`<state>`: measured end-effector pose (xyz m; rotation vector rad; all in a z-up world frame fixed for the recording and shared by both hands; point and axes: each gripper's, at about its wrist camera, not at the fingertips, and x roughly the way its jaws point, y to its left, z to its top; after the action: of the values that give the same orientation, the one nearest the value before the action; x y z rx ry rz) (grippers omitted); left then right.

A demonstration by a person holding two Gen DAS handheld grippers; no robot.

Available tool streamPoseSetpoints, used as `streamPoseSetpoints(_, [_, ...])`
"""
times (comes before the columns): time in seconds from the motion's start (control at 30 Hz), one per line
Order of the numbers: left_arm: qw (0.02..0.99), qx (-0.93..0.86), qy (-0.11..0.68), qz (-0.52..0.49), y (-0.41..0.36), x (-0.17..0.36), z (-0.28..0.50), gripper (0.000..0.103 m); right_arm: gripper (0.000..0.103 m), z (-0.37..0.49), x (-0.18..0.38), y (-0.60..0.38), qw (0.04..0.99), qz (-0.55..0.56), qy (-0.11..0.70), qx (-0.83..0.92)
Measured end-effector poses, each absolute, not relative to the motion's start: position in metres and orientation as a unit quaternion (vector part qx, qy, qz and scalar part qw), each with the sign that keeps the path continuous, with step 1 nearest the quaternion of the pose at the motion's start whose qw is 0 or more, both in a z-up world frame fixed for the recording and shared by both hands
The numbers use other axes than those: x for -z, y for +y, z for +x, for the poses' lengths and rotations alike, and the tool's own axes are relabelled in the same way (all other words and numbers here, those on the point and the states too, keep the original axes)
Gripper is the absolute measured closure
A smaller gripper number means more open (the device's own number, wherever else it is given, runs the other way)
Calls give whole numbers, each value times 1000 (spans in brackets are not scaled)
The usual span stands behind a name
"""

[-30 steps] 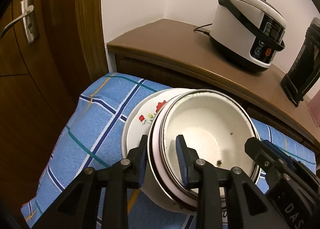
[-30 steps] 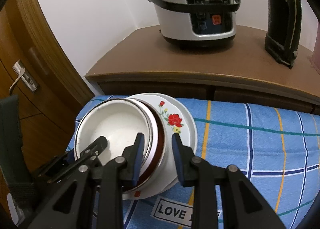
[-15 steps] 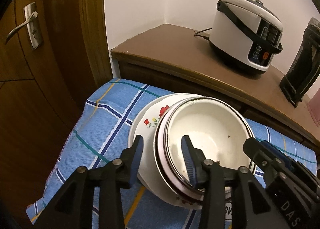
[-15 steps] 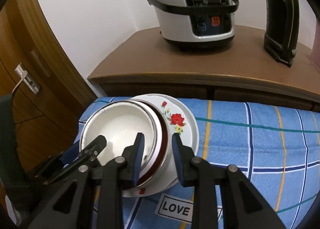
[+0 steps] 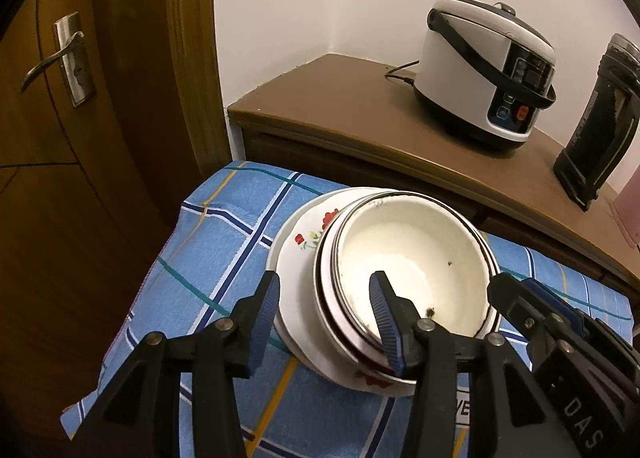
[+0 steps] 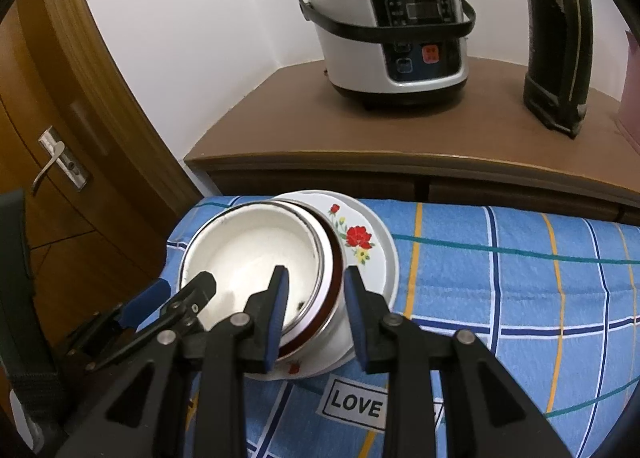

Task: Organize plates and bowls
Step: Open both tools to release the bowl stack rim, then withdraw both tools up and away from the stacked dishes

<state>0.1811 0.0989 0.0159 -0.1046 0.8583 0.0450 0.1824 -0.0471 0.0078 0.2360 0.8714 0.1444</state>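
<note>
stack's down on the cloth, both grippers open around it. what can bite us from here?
1. The nested bowls sit off-centre on the floral plate, toward its left side; a nudge could tip or slide them.
2. The left gripper and right gripper each have one finger inside the top bowl's rim; pulling back carelessly could hook it.
3. The stack rests near the left edge of the soft checked cloth, so a shove that way may send it off.

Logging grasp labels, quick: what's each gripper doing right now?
Left gripper: open, straddling the bowl stack rim.
Right gripper: open, straddling the rim, gripping nothing.
</note>
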Motion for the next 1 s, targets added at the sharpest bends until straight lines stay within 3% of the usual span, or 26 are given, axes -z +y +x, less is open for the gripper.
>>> streamPoseSetpoints(0.1, [909, -28, 413, -54, 101, -17, 177, 43, 73, 179, -9, -49, 898, 116, 418, -68])
streamPoseSetpoints(0.3, [910, -27, 410, -58, 101, -18, 169, 43, 65, 171, -10, -53, 900, 124, 413, -64])
streamPoseSetpoints(1.0, [924, -32, 380, -38, 97, -32, 143, 41, 59, 143, -21, -58, 907, 141, 392, -68])
